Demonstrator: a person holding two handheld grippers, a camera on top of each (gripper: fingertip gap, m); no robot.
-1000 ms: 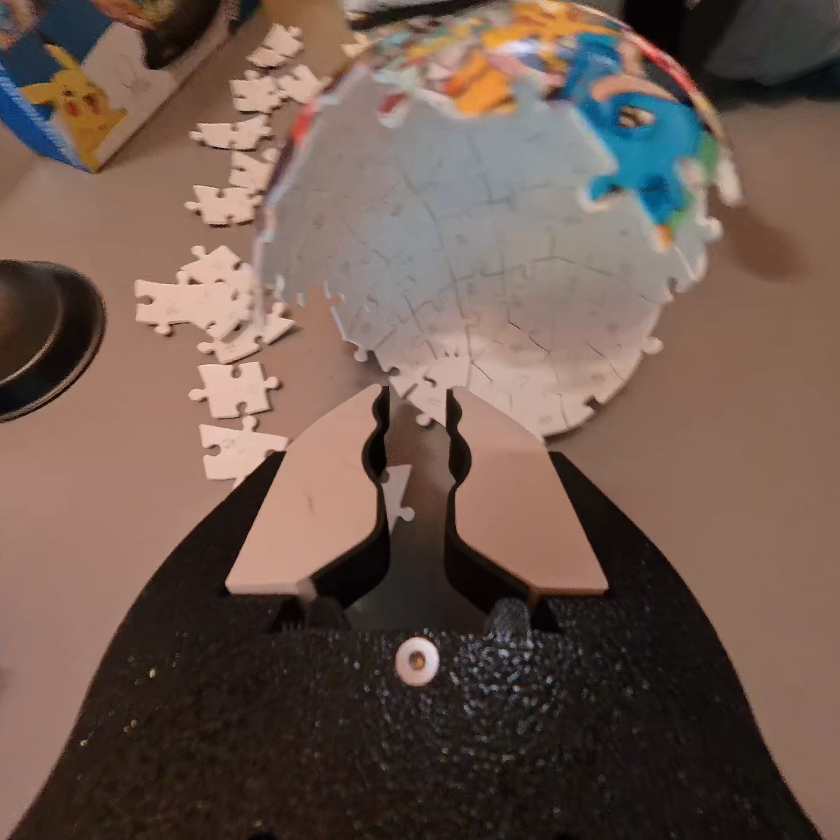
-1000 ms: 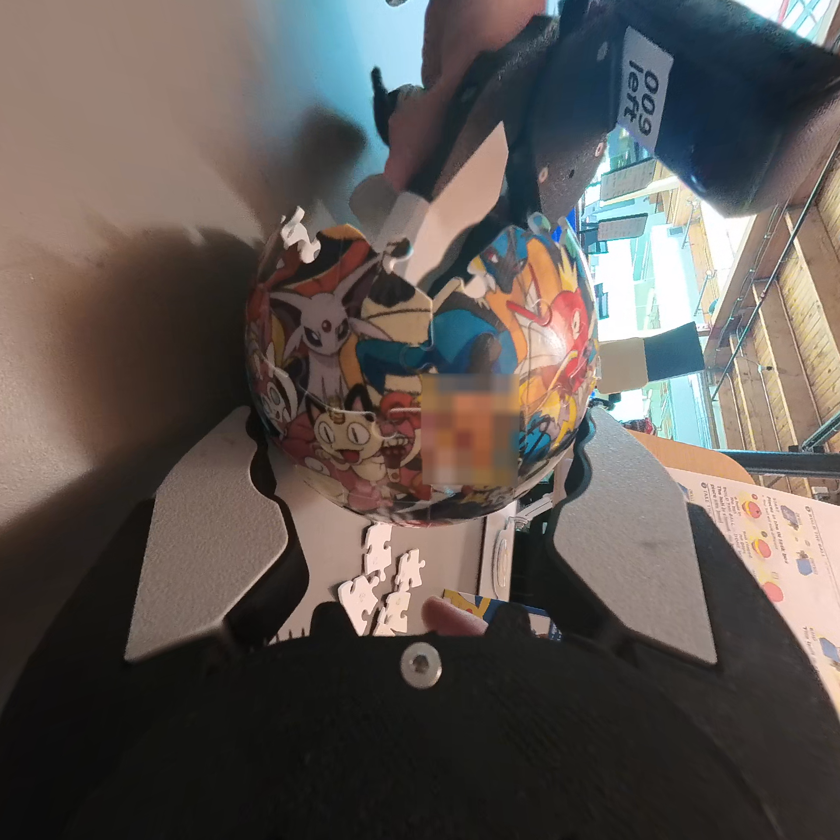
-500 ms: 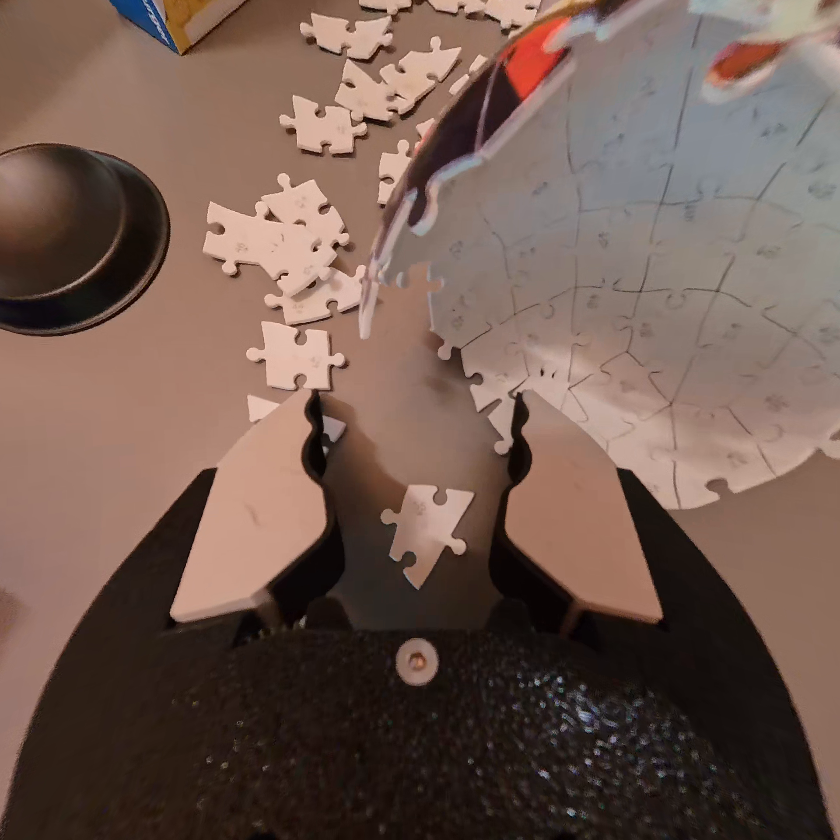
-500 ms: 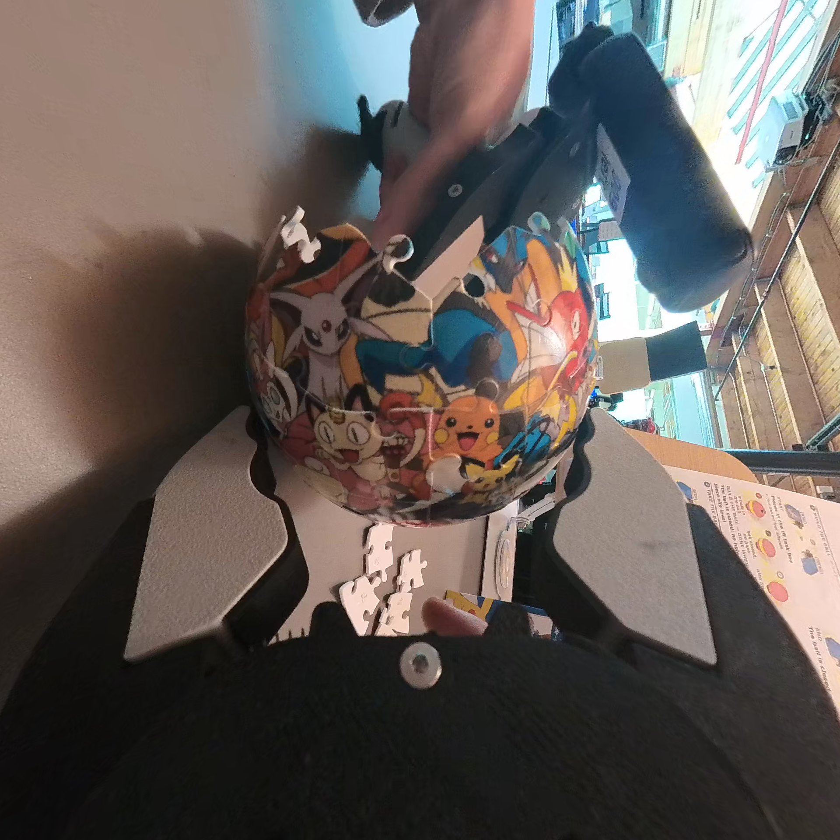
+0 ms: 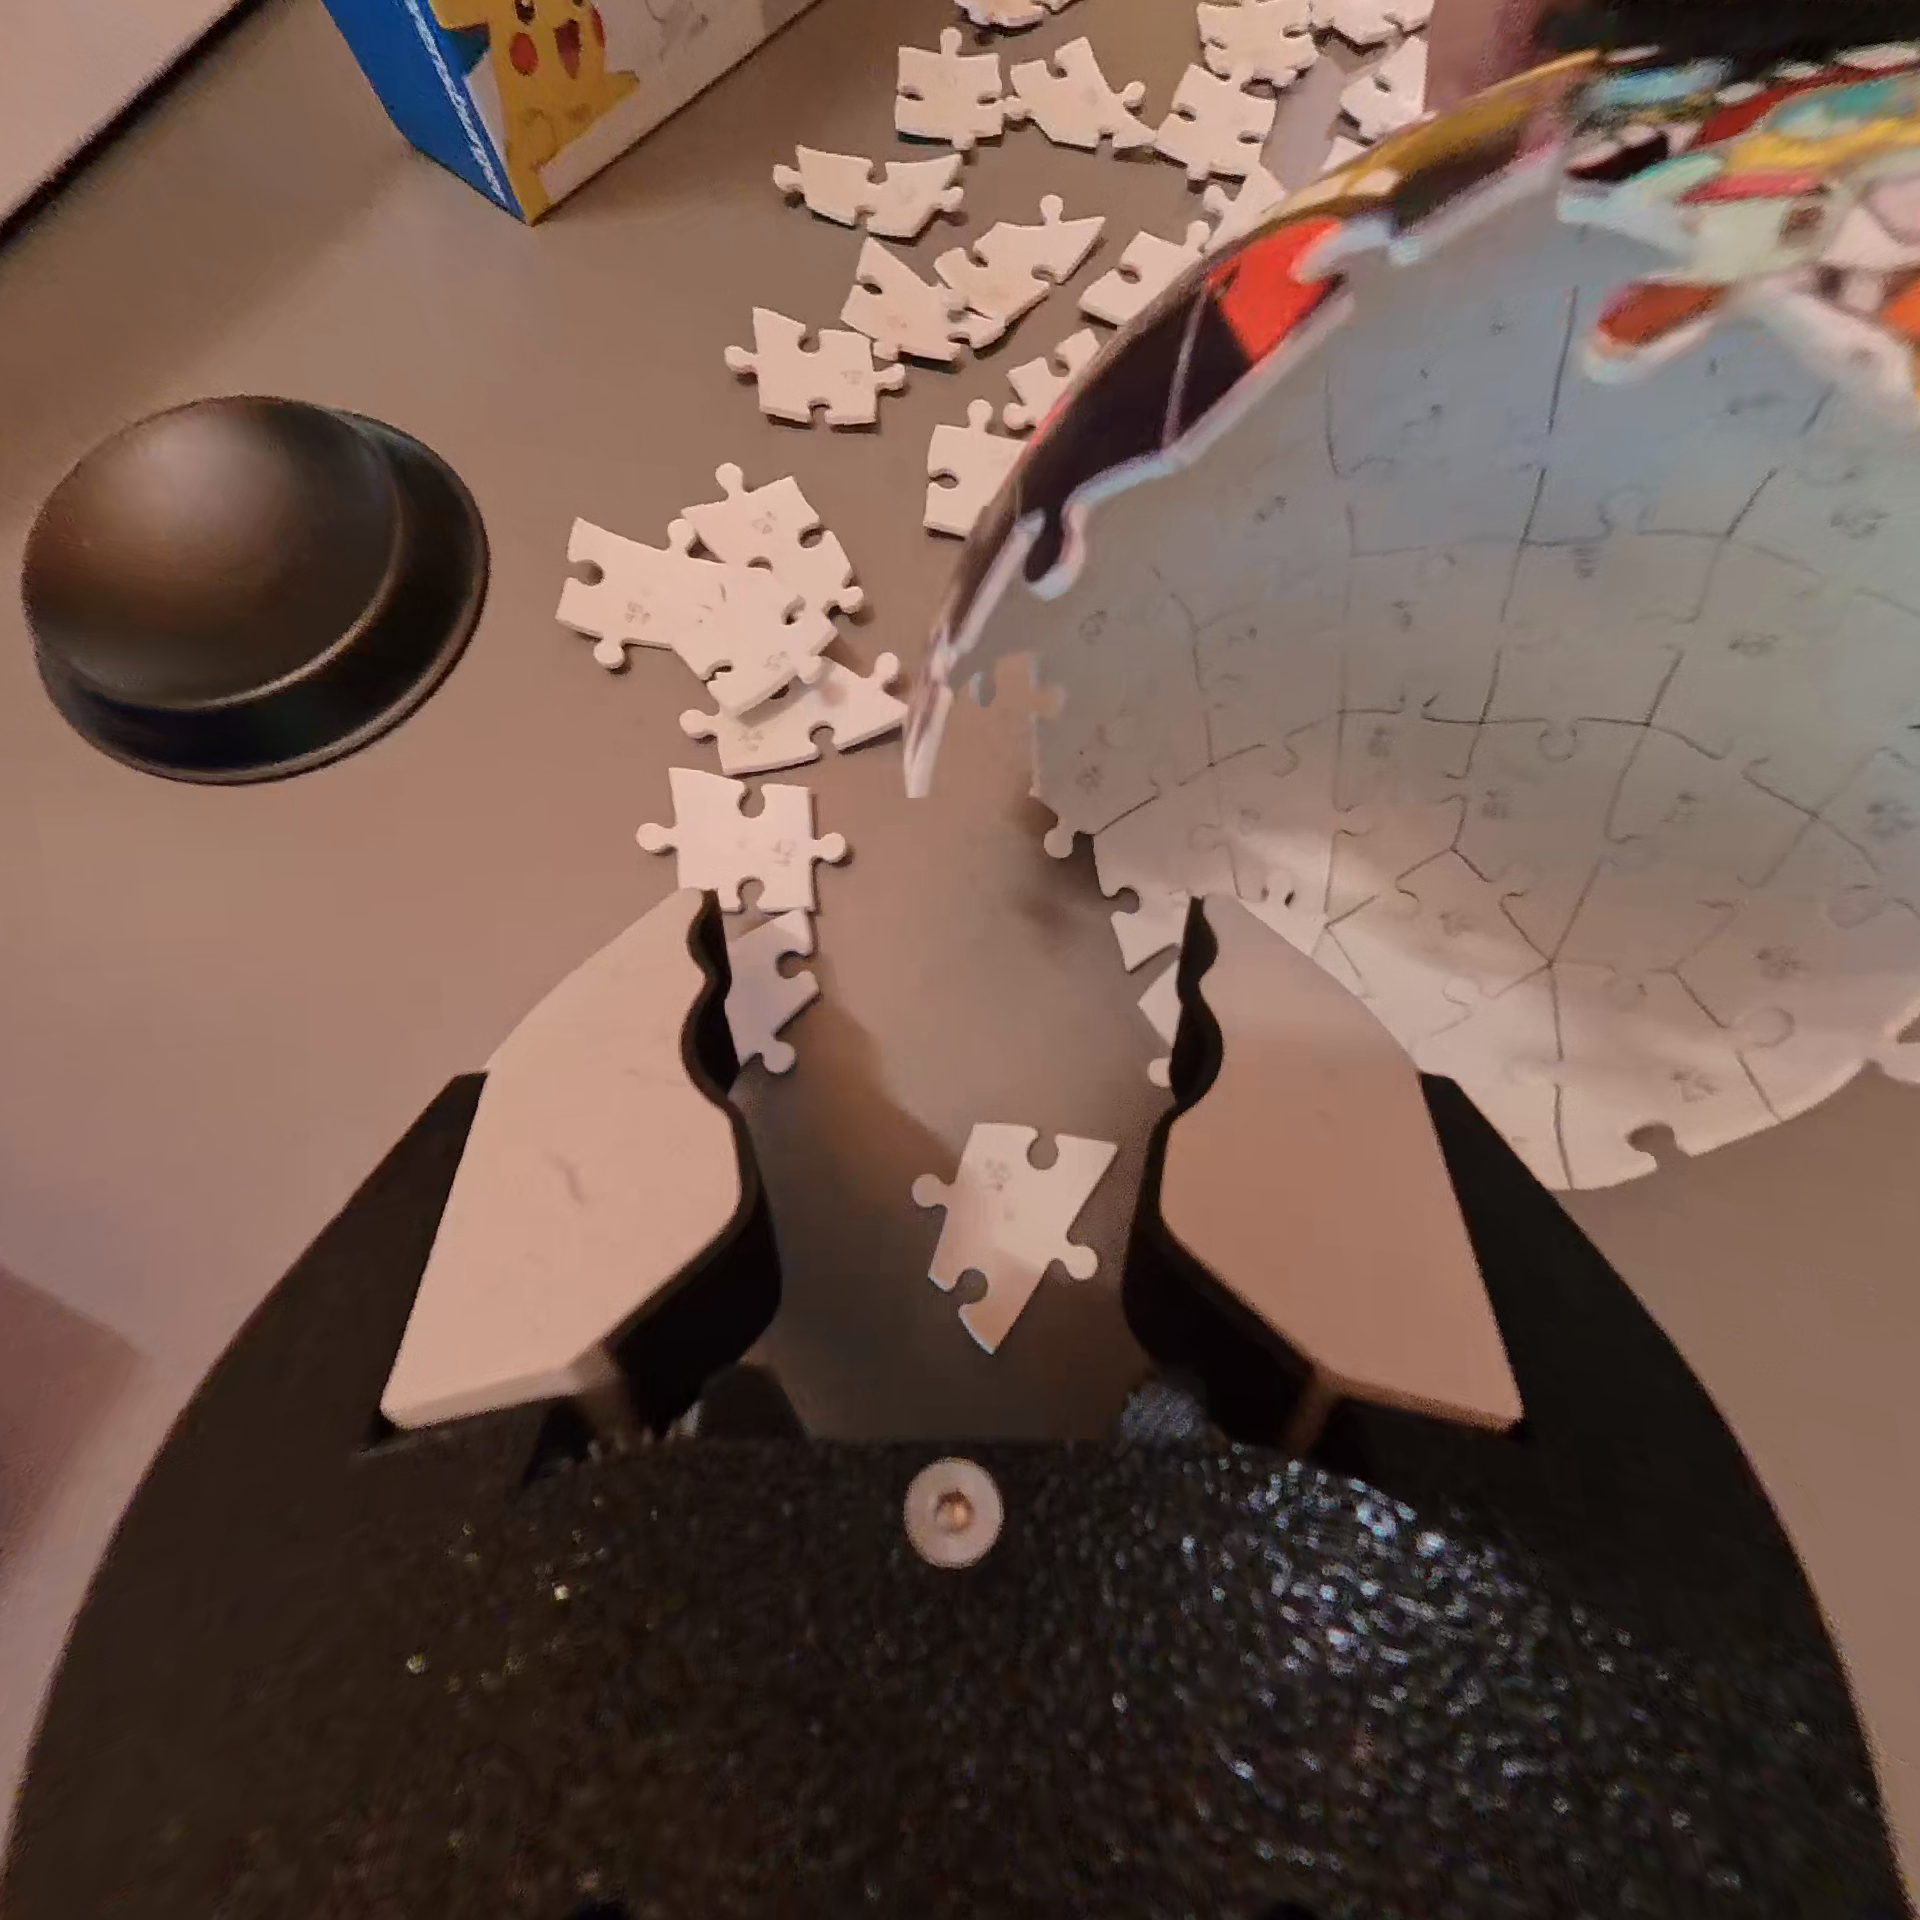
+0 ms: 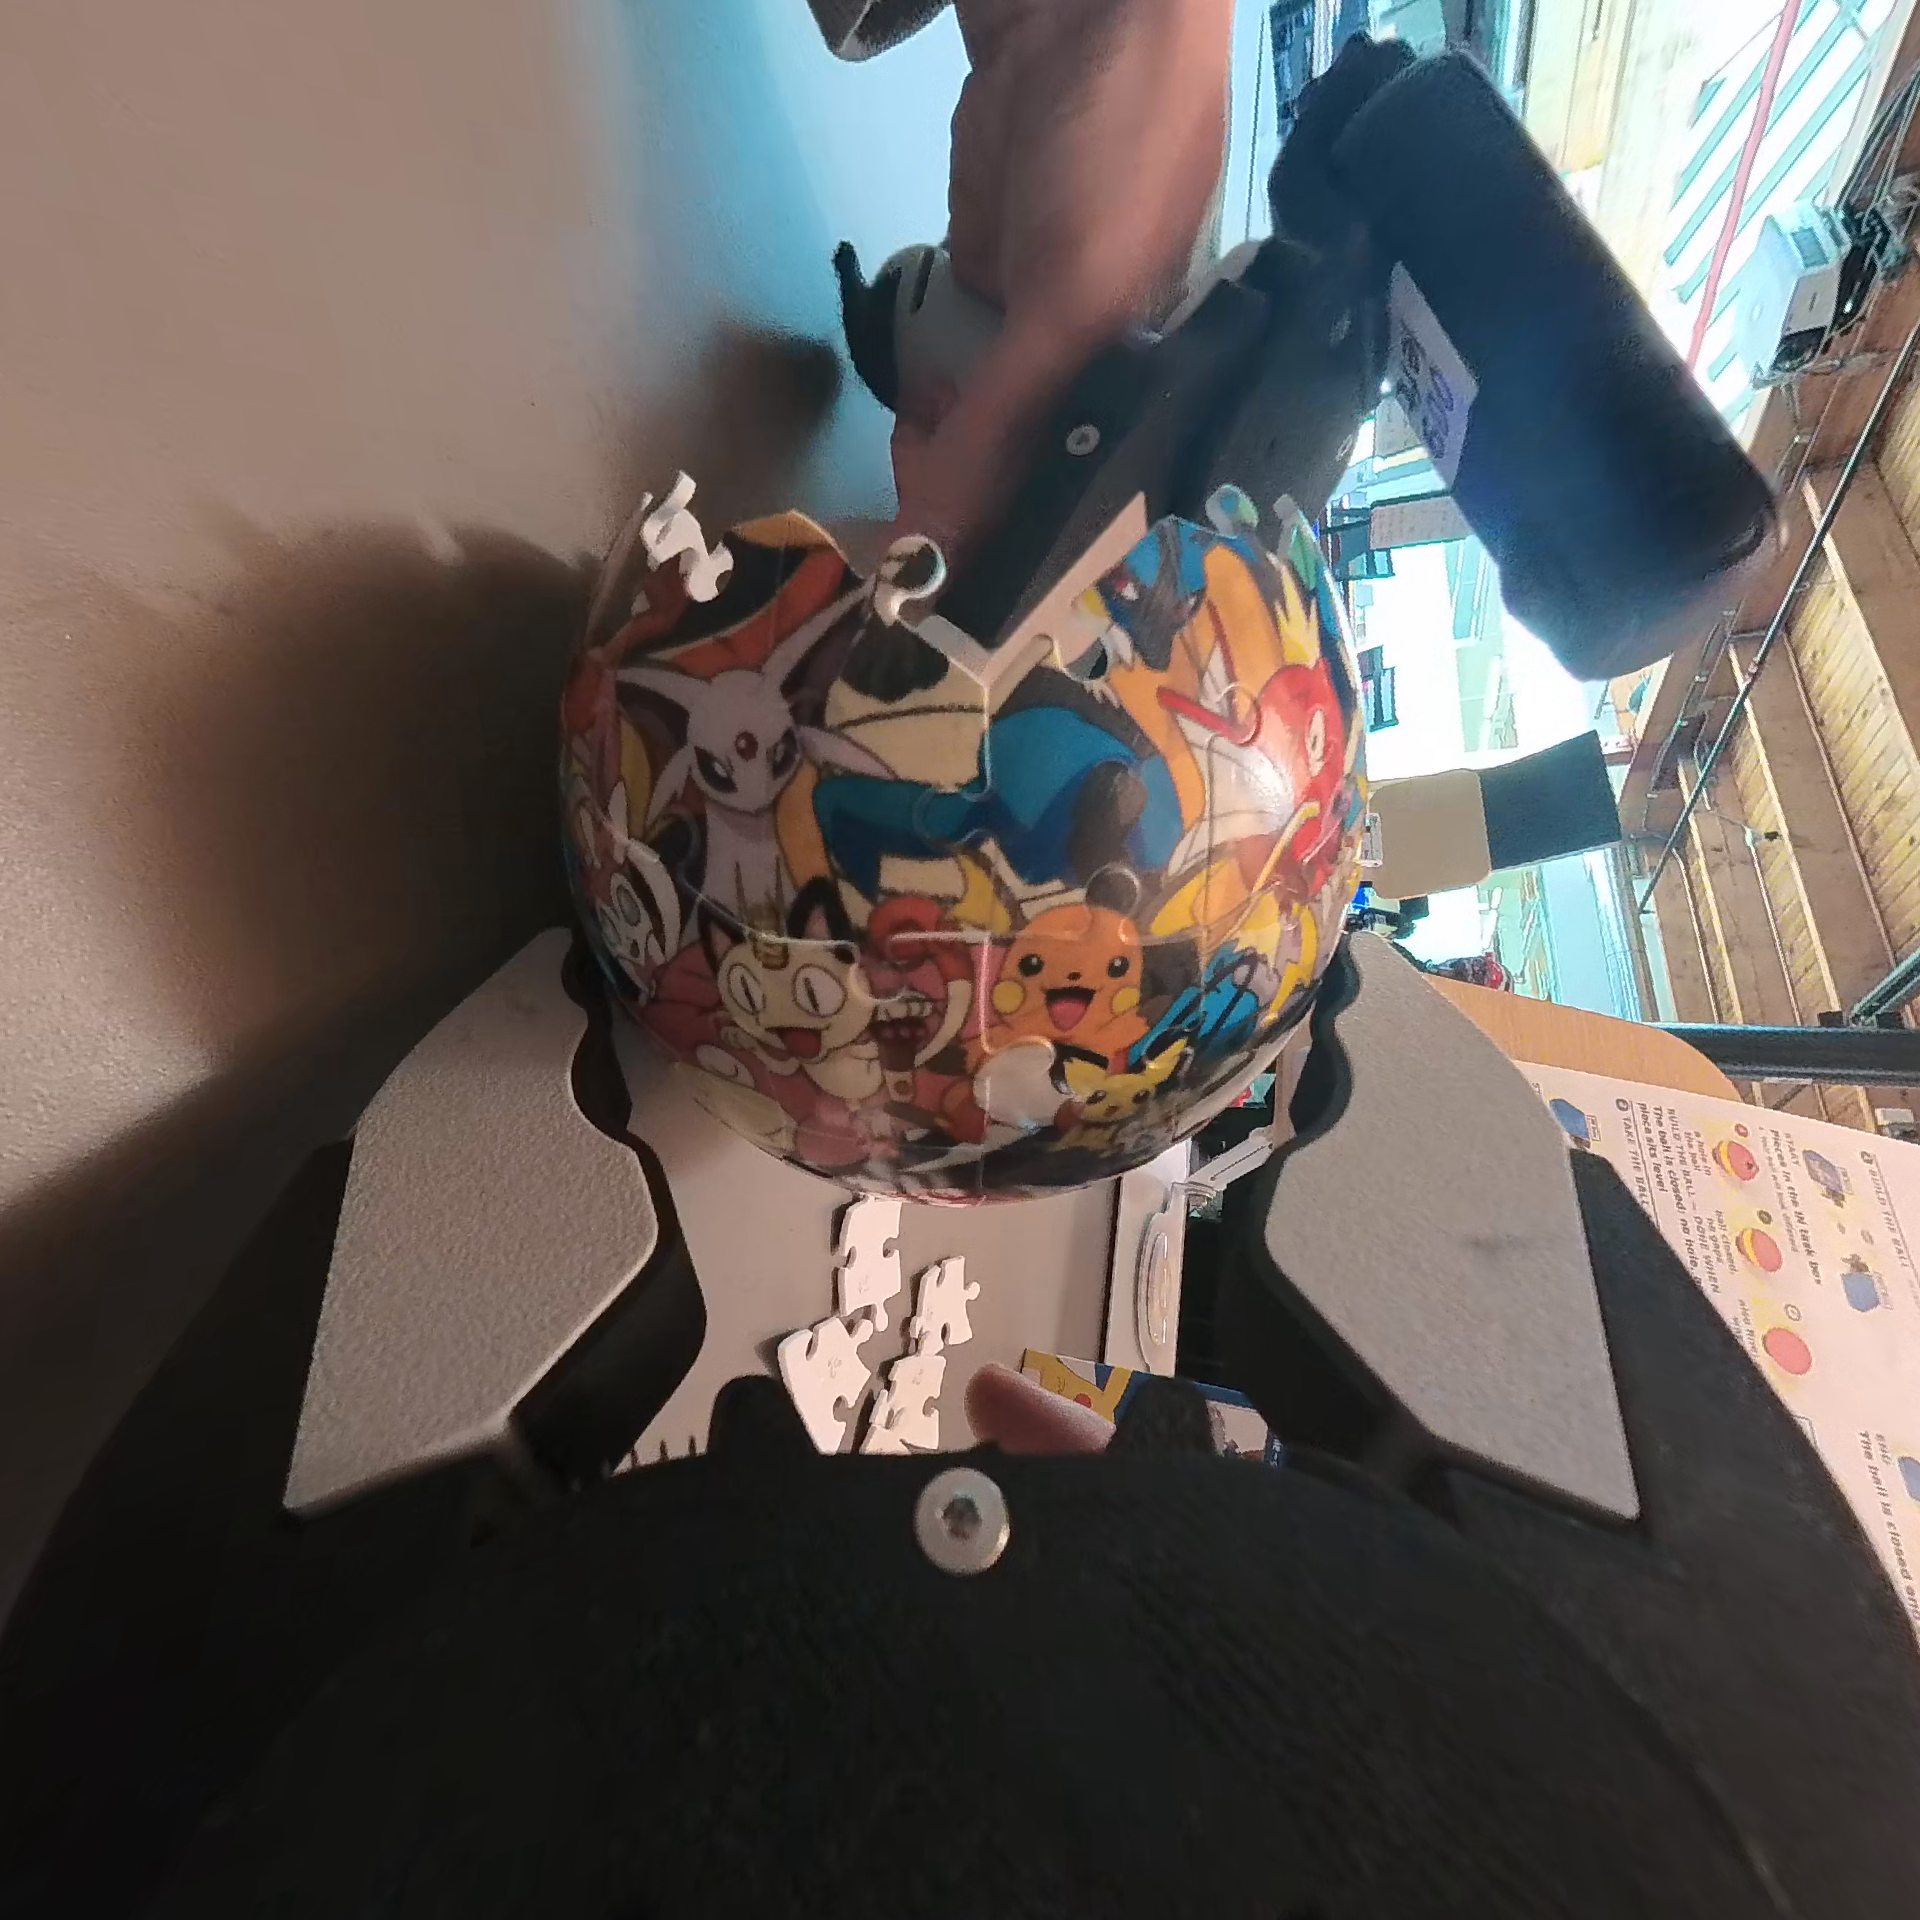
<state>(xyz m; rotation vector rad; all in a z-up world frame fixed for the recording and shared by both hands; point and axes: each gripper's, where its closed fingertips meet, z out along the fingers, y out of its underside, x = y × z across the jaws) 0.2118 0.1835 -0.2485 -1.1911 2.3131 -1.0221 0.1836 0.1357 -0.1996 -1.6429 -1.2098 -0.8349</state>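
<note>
Surface (image 5: 312, 987): matte grey, strewn with white jigsaw pieces (image 5: 743, 613).
Left gripper (image 5: 945, 914): your jaws spread, empty.
Right gripper (image 6: 956, 961): your jaws clasp glossy puzzle ball (image 6: 966, 852).

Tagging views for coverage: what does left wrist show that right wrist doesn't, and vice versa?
Left wrist only: the white inside of the puzzle ball, a lone piece on the table between the open left tool's fingers, a black dome-shaped stand and the grey table.

Right wrist only: the ball's printed cartoon outside, gripped at its sides by the right tool, the hand holding the left tool, and an instruction sheet.

Both: the ball, loose white pieces and the blue box.
</note>
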